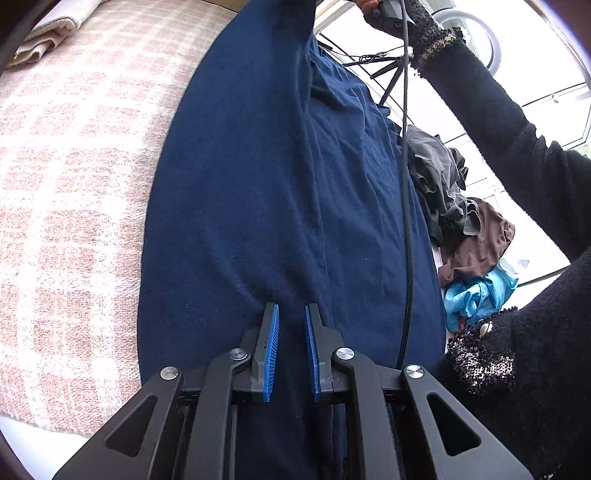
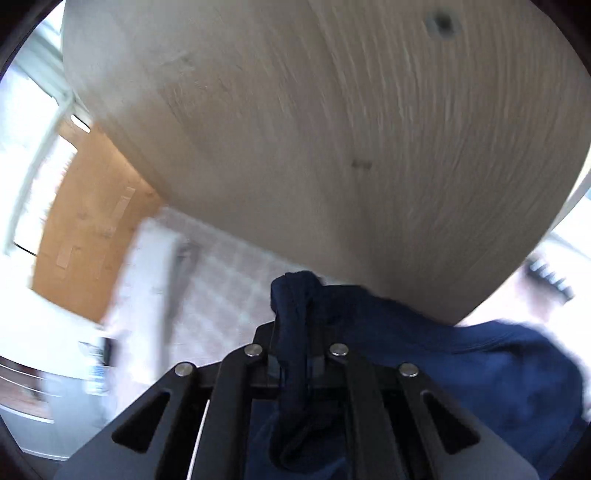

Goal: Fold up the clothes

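A navy blue garment point(image 1: 258, 177) stretches over the bed from my left gripper point(image 1: 291, 325) up to my right gripper point(image 1: 388, 13), which a hand holds high at the top of the left wrist view. The left gripper's blue pads point(image 1: 272, 350) stand narrowly apart, with navy cloth running between them and on under the gripper's arms. In the right wrist view my right gripper point(image 2: 295, 328) is shut on a bunched edge of the navy garment point(image 2: 424, 350); its fingertips are hidden by the cloth.
The bed carries a pink checked blanket point(image 1: 74, 221) with a folded cream towel point(image 1: 48, 33) at its far corner. A pile of grey, brown and turquoise clothes point(image 1: 469, 240) lies right of the garment. A black-sleeved arm point(image 1: 517, 147) and a black cable point(image 1: 406, 184) cross there. A pale wooden panel point(image 2: 332, 147) looms ahead.
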`<action>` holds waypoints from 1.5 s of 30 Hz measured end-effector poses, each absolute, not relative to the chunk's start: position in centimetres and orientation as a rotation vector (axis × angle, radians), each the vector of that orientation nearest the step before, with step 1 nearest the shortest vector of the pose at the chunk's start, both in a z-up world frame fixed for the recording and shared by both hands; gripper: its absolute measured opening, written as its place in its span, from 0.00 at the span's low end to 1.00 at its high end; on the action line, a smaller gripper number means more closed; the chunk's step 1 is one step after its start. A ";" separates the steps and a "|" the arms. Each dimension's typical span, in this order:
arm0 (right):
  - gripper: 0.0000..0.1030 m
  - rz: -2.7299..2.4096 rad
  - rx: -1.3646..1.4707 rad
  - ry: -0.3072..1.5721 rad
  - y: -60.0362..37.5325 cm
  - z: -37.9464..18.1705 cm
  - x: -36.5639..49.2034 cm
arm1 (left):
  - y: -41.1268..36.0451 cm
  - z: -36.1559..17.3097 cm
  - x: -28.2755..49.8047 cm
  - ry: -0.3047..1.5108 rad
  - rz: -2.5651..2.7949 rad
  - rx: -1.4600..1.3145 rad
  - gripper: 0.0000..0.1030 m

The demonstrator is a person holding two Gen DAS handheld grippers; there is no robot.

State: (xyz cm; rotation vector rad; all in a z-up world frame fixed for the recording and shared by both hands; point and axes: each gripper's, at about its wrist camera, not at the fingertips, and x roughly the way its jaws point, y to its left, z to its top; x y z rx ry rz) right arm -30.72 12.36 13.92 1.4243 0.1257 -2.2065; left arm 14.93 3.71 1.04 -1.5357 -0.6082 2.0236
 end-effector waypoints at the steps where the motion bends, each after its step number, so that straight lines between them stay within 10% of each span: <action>1: 0.16 -2.269 1.371 0.264 11.5 14.4 -30.0 | 3.7 1.1 14.9 -0.607 2.025 -1.536 0.13; 3: 0.34 -2.315 1.293 0.415 10.6 15.4 -29.0 | 3.8 1.1 15.0 -0.601 2.030 -1.537 0.13; 7: 0.38 -2.351 1.200 0.523 10.4 17.4 -27.5 | 4.0 1.3 15.0 -0.582 2.040 -1.546 0.13; 16: 0.38 -2.195 1.208 -0.066 21.9 22.2 -20.3 | 0.7 4.5 19.5 -0.547 2.210 -1.578 0.14; 30: 0.39 -2.180 1.528 -0.474 38.5 12.6 7.8 | -3.3 3.8 28.8 -0.572 2.249 -1.628 0.16; 36: 0.39 -2.058 1.580 -0.380 30.3 8.0 16.1 | -2.1 4.8 31.1 -0.478 2.236 -1.522 0.16; 45: 0.39 -2.061 1.664 -0.138 19.4 4.5 7.1 | 5.8 4.1 33.2 -0.227 2.312 -1.379 0.20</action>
